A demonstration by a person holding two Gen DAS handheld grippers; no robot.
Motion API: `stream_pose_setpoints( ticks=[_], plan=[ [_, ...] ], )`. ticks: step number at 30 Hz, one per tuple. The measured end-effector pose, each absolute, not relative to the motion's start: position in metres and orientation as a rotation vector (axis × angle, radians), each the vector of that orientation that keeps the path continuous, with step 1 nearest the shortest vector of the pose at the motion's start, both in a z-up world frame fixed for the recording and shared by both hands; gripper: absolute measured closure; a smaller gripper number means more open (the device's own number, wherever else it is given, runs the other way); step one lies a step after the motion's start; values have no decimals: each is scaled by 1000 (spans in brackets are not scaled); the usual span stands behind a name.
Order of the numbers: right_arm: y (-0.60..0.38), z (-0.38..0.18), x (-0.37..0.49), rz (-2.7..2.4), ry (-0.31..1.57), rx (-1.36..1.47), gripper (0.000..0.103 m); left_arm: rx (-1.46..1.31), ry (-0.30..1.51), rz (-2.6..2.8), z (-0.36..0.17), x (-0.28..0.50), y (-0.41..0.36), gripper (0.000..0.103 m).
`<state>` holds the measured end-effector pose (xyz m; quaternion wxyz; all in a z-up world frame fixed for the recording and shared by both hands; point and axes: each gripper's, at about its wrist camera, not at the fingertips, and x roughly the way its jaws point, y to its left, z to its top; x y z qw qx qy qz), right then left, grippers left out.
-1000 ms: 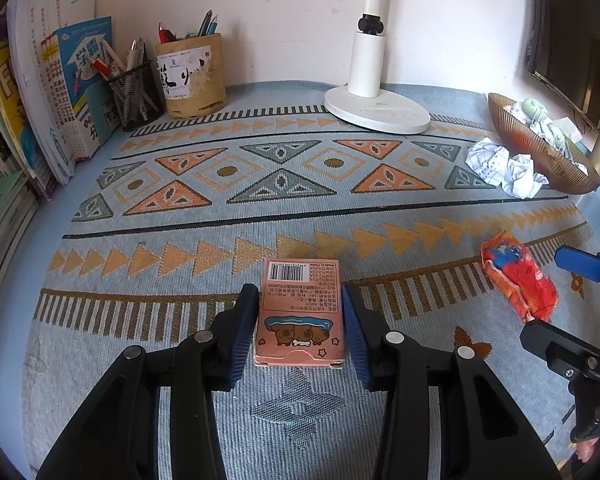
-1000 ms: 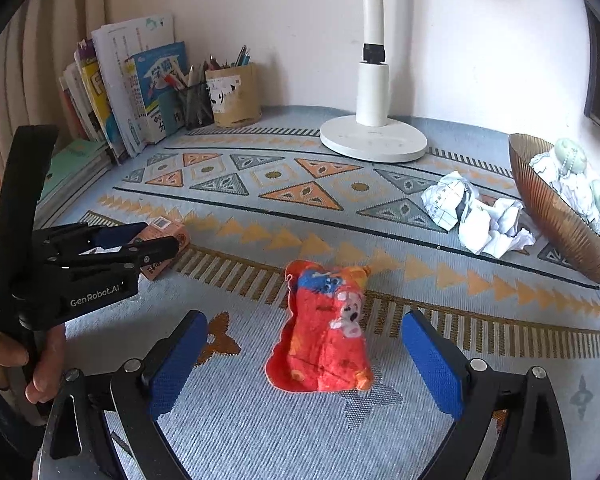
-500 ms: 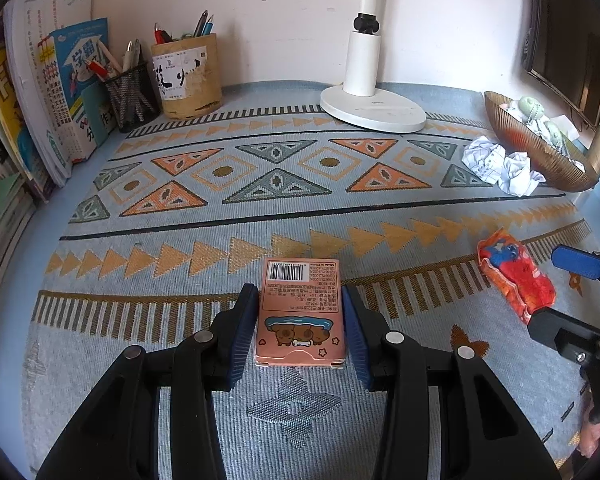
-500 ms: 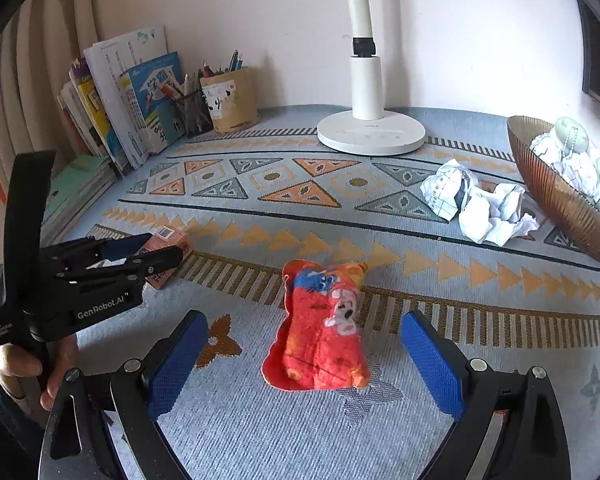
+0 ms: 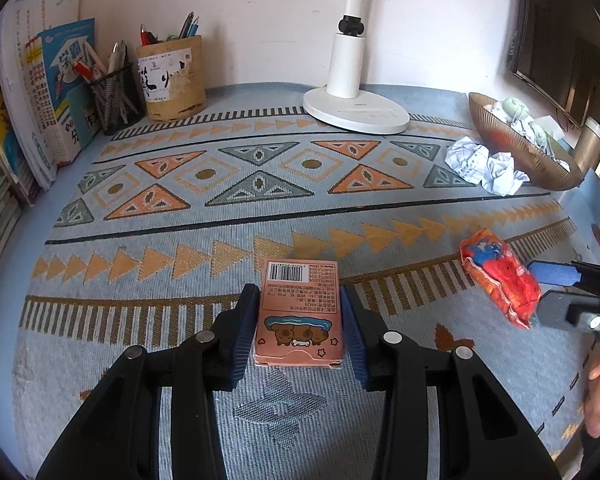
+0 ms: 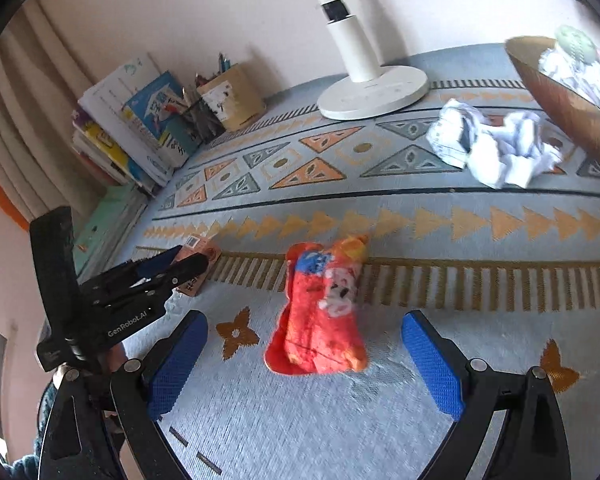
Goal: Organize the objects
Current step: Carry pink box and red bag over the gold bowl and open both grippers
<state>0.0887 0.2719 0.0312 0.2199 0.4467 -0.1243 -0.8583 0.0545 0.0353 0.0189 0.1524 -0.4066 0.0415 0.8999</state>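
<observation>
My left gripper [image 5: 299,316] is shut on a pink card box [image 5: 299,310] with a barcode and cartoon bears, low over the patterned mat. The box and left gripper also show in the right wrist view [image 6: 198,264] at left. A red snack packet [image 6: 323,312] lies on the mat between the wide-open blue pads of my right gripper [image 6: 304,364], which touch nothing. The packet also shows in the left wrist view [image 5: 500,276] at right, with the right gripper [image 5: 556,292] beside it.
A white lamp base [image 5: 356,110] stands at the back. Crumpled paper [image 5: 484,164] lies beside a brown bowl [image 5: 516,144] at right. Two pen holders [image 5: 172,76] and leaning books [image 5: 40,100] stand at back left.
My right gripper has tilted and moved forward around the red packet, staying open. My left gripper has kept its hold on the pink box and barely shifted.
</observation>
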Motion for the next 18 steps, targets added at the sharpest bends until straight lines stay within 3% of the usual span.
stream_pose_setpoints(
  ticks=[3,5,7,9,18],
  plan=[
    [251,28,78,-2428,-194,1302,7,-1166,116,2579,19,54,35,65],
    [240,26,75,-2498,-72,1333,21,-1165,116,2579,19,55,34,65],
    [234,26,76,-2538,16,1330,50,-1164,115,2576,19,55,35,65],
    [233,26,79,-2560,64,1314,67,-1161,123,2572,19,55,36,65],
    [274,40,105,-2527,-137,1268,72,-1101,199,2559,26,63,49,66]
  ],
)
